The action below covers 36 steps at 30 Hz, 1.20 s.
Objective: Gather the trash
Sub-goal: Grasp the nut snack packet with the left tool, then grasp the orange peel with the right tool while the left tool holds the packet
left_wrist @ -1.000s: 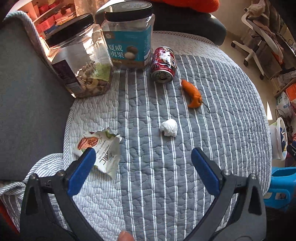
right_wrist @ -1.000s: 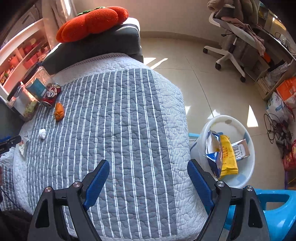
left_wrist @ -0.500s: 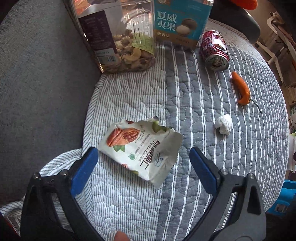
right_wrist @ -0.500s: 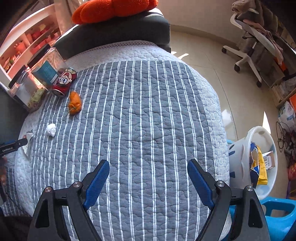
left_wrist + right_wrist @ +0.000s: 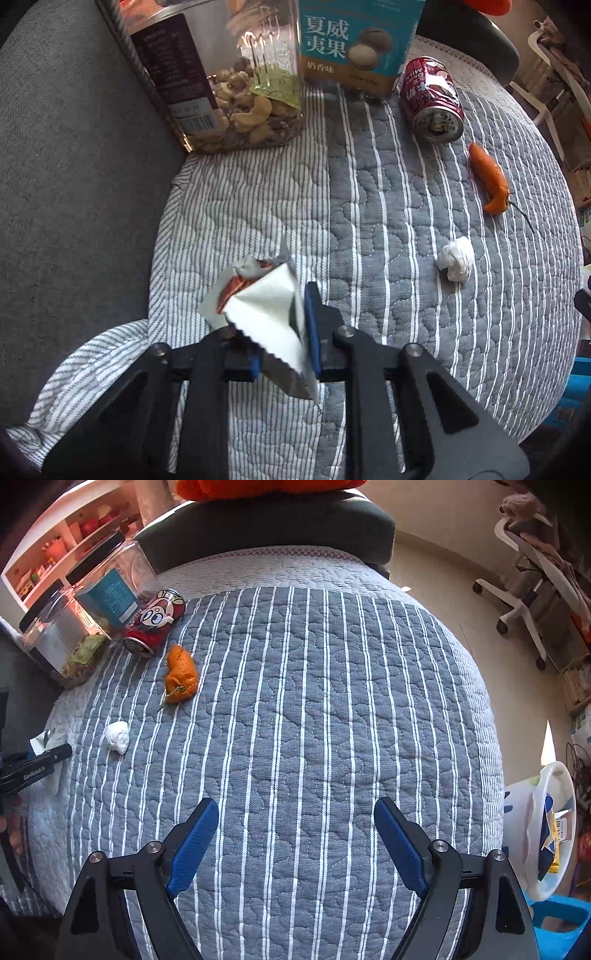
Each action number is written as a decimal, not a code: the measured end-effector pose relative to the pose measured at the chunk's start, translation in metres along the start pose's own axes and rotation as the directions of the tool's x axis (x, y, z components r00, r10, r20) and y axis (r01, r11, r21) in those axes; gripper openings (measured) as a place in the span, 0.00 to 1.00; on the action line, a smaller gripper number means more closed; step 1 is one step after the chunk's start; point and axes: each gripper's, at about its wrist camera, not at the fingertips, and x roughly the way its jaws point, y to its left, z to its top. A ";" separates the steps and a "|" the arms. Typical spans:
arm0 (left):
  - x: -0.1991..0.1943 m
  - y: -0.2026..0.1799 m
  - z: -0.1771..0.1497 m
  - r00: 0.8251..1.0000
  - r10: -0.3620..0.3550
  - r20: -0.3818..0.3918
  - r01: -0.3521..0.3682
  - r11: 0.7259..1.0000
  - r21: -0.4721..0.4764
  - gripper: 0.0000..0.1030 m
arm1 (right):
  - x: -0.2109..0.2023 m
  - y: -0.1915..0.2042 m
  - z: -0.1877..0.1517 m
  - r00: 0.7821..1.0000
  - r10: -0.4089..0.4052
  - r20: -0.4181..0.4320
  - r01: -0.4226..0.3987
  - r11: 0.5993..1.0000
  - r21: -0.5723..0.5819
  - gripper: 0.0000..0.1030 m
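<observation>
My left gripper (image 5: 282, 332) is shut on a white nut-snack wrapper (image 5: 266, 306), which is crumpled between the blue pads just above the striped quilt (image 5: 406, 258). Beyond it lie a white tissue ball (image 5: 456, 258), a piece of orange peel (image 5: 489, 177) and a red drink can (image 5: 432, 99) on its side. In the right wrist view my right gripper (image 5: 295, 842) stands open over bare quilt (image 5: 314, 701), with the tissue ball (image 5: 117, 736), the peel (image 5: 181, 674) and the can (image 5: 155, 622) far off to its upper left. The left gripper (image 5: 37, 766) shows at the left edge.
Two clear nut jars (image 5: 236, 74) (image 5: 358, 40) stand at the quilt's far end against the grey sofa (image 5: 74, 184). A white bin (image 5: 550, 830) holding wrappers sits on the floor to the right, beside a blue stool (image 5: 557, 930). An office chair (image 5: 524, 590) stands further back.
The left gripper came down over the wrapper and closed on it, crumpling it. The right gripper swung left over the quilt, so the bin slid to the right edge.
</observation>
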 end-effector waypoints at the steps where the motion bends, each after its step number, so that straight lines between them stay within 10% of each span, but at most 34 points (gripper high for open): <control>1: -0.003 -0.001 0.000 1.000 -0.008 0.000 0.008 1.000 -0.004 0.10 | 0.002 0.005 0.004 1.000 0.013 0.009 -0.013 1.000 -0.004 0.85; 11: -0.047 -0.024 0.004 0.992 -0.092 0.084 0.086 0.994 0.073 0.09 | 0.043 0.053 0.042 0.986 0.136 0.094 -0.136 0.991 -0.014 0.84; 23: -0.047 -0.019 0.004 0.993 -0.051 0.103 0.043 0.996 0.082 0.09 | 0.093 0.066 0.069 0.978 0.157 0.135 -0.162 0.986 0.026 0.58; 25: -0.047 -0.020 0.004 0.994 -0.048 0.101 0.039 0.996 0.086 0.09 | 0.092 0.068 0.070 0.978 0.161 0.135 -0.162 0.987 -0.007 0.28; 36: -0.059 -0.044 0.007 0.991 -0.077 0.106 0.063 0.990 0.126 0.09 | 0.053 0.039 0.040 0.988 0.127 0.083 -0.127 0.992 -0.007 0.23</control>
